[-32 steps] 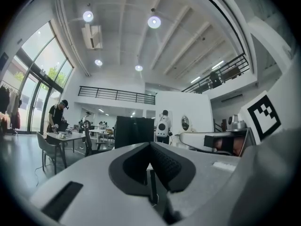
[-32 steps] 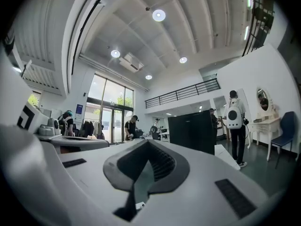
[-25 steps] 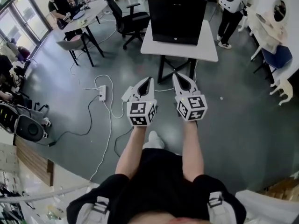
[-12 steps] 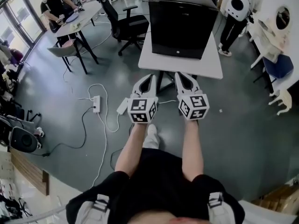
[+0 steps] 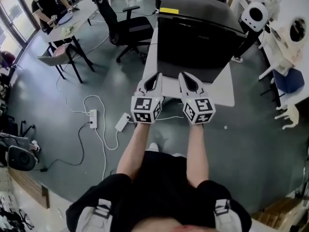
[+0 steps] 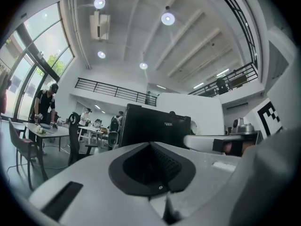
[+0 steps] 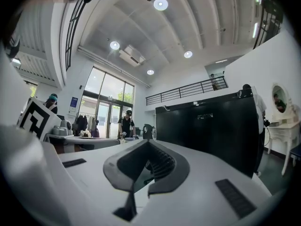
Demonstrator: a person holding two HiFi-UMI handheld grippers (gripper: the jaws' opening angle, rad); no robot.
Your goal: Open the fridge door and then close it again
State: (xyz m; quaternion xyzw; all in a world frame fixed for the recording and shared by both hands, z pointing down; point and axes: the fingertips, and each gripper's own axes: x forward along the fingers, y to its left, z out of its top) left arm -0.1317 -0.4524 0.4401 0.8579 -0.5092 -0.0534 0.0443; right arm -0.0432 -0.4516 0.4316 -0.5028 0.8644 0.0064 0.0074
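1. Left tongs point(image 5: 155, 77): closed, nothing between the jaws. Right tongs point(image 5: 183, 76): same, closed and empty. Both are level, side by side, pointing at the fridge.
2. Fridge point(image 5: 198, 37): black box on the white desk point(image 5: 223, 94), dead ahead, door shut, front towards the person. Tongs are not touching it.
3. Step in hand, my read: approach to the door. I can't make out a handle, so find the door's free edge first. Open one set of tongs before contact, pinch that edge, pull along the hinge arc.
4. Risk: fridge may slide on the desk, so brace it with the other tongs.
5. Power strip point(image 5: 91, 119) and cable on the floor, left of the feet. Step clear.
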